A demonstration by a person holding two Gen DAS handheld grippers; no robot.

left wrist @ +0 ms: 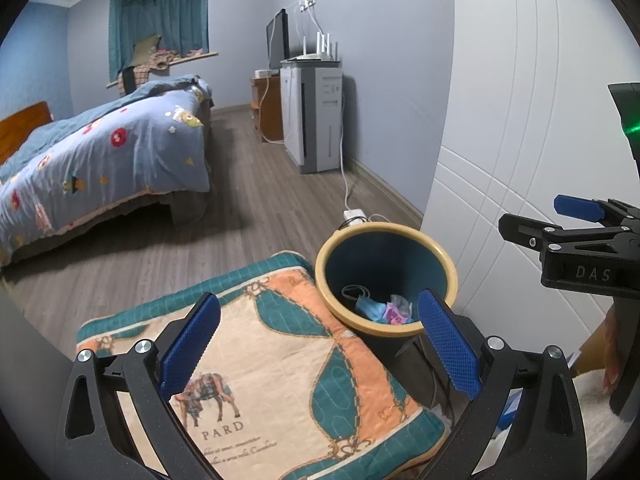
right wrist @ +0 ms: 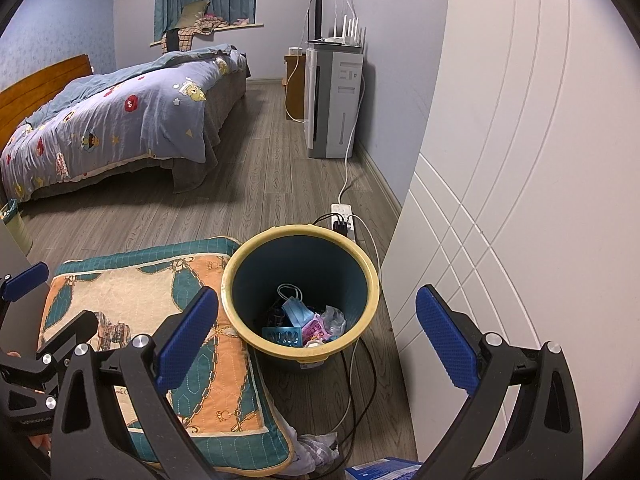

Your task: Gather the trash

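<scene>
**Bin, part filled; both tongs empty**

Nearest, at the bottom of each wrist view: left gripper (left wrist: 316, 344) and right gripper (right wrist: 314, 338), both spread wide, pinching nothing. Just beyond, a patterned cushion (left wrist: 276, 364) at lower centre, touching the bin (right wrist: 362, 258). Inside lie a blue mask (right wrist: 296, 310) and pink wrapper (right wrist: 316, 328). A crumpled scrap (right wrist: 320, 446) sits on the floor at bottom centre, among cables. We judge it the next pick: come down clear of the cables, pinch only the scrap. Far upper left, the bed (right wrist: 120, 116).
</scene>
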